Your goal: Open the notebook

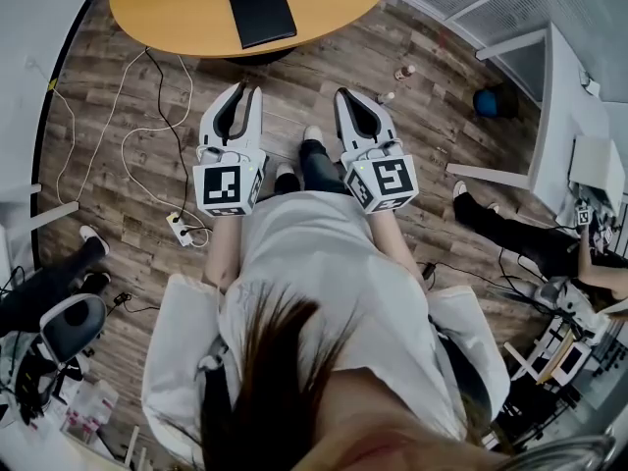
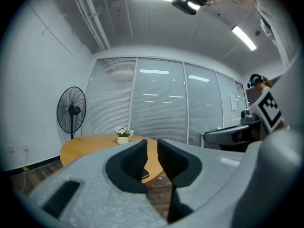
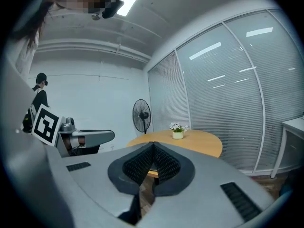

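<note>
Notebook (image 1: 261, 11), black and closed, lies flat on the round wooden table (image 1: 177, 8) close to its near edge. In the head view both my tools are short of that edge, over the floor. My left gripper (image 1: 242, 88) has its jaws a little apart and my right gripper (image 1: 345, 94) has its tips together. In the left gripper view, my left gripper (image 2: 152, 144) shows a narrow gap with nothing clamped in it. Through the gap I see a dark sliver at the table's edge, probably the notebook (image 2: 145, 174). A small flower pot (image 2: 123, 136) sits on the far side. In the right gripper view, my right gripper (image 3: 153, 146) is pressed closed on nothing, pointing at the table (image 3: 199, 141). I judge that a push on the thin cover could slide the notebook off the near edge, and closed jaws cannot catch the cover. I can read no writing or brand, only the square markers on the cubes.
</note>
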`<state>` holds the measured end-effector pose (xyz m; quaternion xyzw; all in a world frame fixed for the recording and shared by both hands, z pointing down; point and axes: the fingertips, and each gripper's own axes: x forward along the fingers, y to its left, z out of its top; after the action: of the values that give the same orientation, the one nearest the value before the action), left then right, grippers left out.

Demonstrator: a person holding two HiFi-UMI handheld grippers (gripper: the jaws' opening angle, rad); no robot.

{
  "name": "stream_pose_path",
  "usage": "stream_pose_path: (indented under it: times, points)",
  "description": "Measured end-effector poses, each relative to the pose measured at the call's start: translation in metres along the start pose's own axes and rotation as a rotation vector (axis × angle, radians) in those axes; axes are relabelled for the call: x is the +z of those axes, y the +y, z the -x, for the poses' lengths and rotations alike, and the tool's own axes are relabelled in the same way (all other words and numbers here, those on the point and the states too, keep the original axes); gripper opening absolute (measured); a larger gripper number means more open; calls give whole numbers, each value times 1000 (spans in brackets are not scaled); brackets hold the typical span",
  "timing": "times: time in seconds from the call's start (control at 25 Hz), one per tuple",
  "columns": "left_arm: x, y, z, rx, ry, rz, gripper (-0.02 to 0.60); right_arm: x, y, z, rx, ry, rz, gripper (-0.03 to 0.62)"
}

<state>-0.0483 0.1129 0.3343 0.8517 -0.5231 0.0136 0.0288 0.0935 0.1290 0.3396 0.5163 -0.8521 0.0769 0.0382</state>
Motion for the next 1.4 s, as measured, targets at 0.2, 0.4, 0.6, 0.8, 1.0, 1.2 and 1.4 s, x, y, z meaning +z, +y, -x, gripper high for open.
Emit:
stream_pose_path:
  times: [0.2, 0.4, 0.6, 0.8, 1.0, 1.2, 1.4]
  points:
    - [2, 10, -22, 31, 4, -2, 80, 2, -22, -22, 13, 2, -14, 1]
    - [11, 18, -53, 71, -7, -3, 80, 8, -50, -49, 41, 6, -25, 0]
    - [19, 21, -91, 102, -22, -9, 80, 18, -80, -78, 79, 8, -16, 0]
    - [26, 25, -129, 139, -36, -9, 80, 26, -110, -107, 119, 10, -11, 1]
    - [27, 27, -157, 184, -52, -4, 80, 32, -137, -127, 155, 9, -4, 0]
    - [26, 25, -179, 204, -63, -3, 80, 31, -160, -138, 165, 16, 1, 0]
    - [25, 24, -187, 215, -52, -5, 80, 30, -177, -140, 151, 26, -11, 0]
